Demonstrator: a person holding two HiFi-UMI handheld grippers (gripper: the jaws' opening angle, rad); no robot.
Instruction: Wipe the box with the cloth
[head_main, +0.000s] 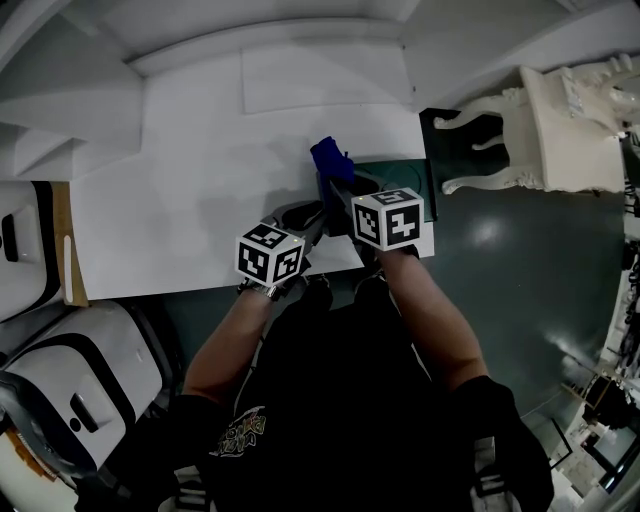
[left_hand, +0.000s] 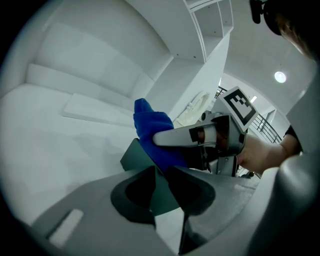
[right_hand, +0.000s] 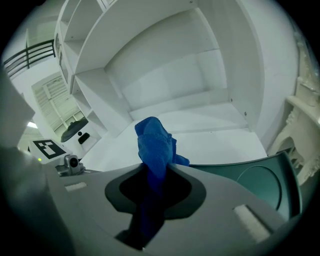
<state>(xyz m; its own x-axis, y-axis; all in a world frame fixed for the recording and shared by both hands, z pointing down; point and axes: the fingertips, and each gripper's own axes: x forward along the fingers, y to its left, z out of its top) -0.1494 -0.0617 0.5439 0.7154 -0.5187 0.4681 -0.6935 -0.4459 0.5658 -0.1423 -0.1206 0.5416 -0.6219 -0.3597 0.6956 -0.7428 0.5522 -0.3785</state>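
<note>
A dark green box (head_main: 395, 180) lies at the near right corner of the white table (head_main: 180, 200). My right gripper (head_main: 336, 182) is shut on a bunched blue cloth (head_main: 328, 157), which it holds over the box's left end. In the right gripper view the cloth (right_hand: 155, 142) sticks up from between the jaws (right_hand: 159, 167), with the box (right_hand: 265, 175) at the right. My left gripper (head_main: 316, 215) sits just left of it; in its own view its jaws (left_hand: 161, 172) are closed on an edge of the box (left_hand: 134, 155), with the cloth (left_hand: 152, 127) right behind.
White shelving (right_hand: 165, 75) rises behind the table. An ornate white piece of furniture (head_main: 560, 120) stands to the right on the dark floor (head_main: 520, 270). White appliances (head_main: 60, 390) stand at the left. The table's near edge (head_main: 200, 288) runs close to the person's body.
</note>
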